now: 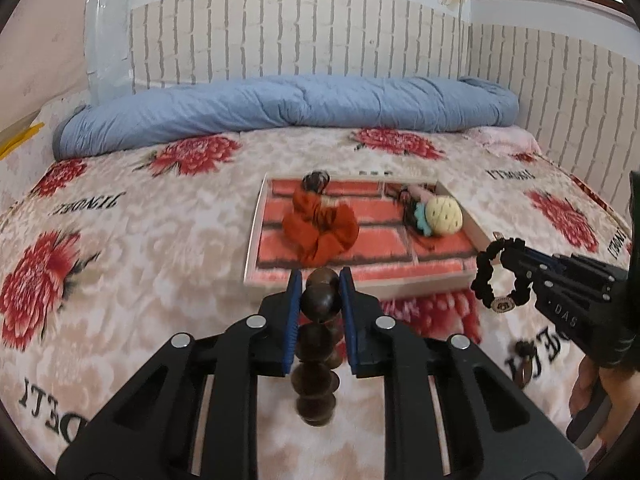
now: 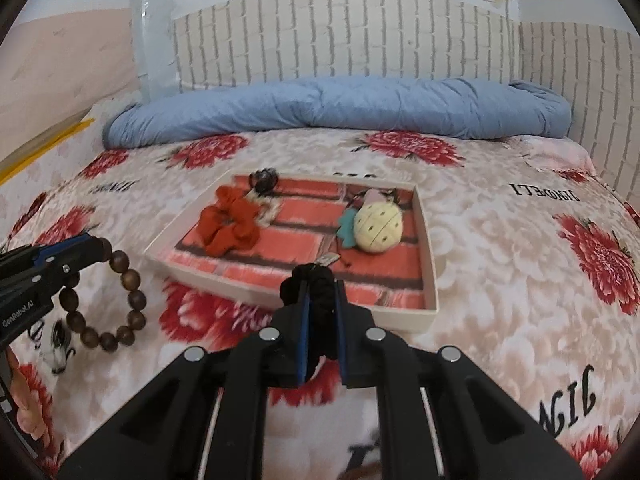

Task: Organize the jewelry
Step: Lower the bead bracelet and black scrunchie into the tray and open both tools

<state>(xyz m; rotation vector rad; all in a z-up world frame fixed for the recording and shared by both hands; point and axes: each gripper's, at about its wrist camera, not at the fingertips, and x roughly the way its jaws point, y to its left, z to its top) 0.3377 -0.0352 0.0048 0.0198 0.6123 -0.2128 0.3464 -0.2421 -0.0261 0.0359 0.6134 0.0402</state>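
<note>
The flowery bed cover (image 2: 500, 240) runs off every edge. On it sits a white tray (image 2: 430, 248); a small dark thing on its far rim (image 2: 263, 179) is too blurry to name. The left gripper (image 1: 320, 280) pinches a brown bead bracelet (image 2: 132, 300), held up near the tray. The right gripper (image 2: 320, 292) is clamped on a black scrunchie (image 1: 486, 276), half hidden in its own view.

My two feeds are evenly lit by soft, diffuse indoor light, with no glare and only faint shadows on the floral bedspread (image 1: 168, 280). The fisheye bows the brick-pattern wall (image 1: 304, 36) and darkens the corners. I see slight softness on the tray (image 2: 428, 240) contents, and the bedspread lettering nearest the lens smears at the bottom.
</note>
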